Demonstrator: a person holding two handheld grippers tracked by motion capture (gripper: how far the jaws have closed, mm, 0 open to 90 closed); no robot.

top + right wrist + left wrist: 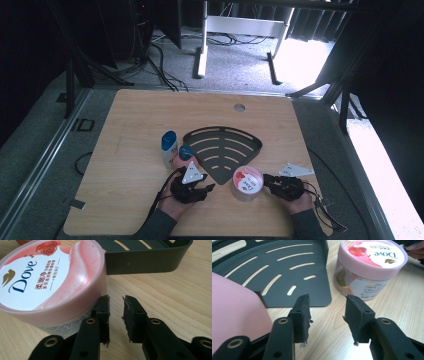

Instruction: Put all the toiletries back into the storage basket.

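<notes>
Between your left gripper's [327, 317] jaws lies only bare wood; they stand moderately apart and hold nothing. Just off the left jaw rises the pink bottle [234, 315], and beyond the tips sits the dark slotted shelf [287, 272], with the Dove jar [369, 267] further ahead and to the right.

Your right gripper [116, 315] has its jaws a narrow gap apart, empty too; the jar stands just beside the left jaw, not between the two (whether that jaw touches the jar's wall, I cannot tell). Past the tips runs the shelf's rim.

By my reading, you are between grasps, with the jar loose on the table [125, 165] near the shelf's front corner. Next, widen the right jaws well past the lid's breadth, square them around the jar, then close and lift it over the rim.
</notes>
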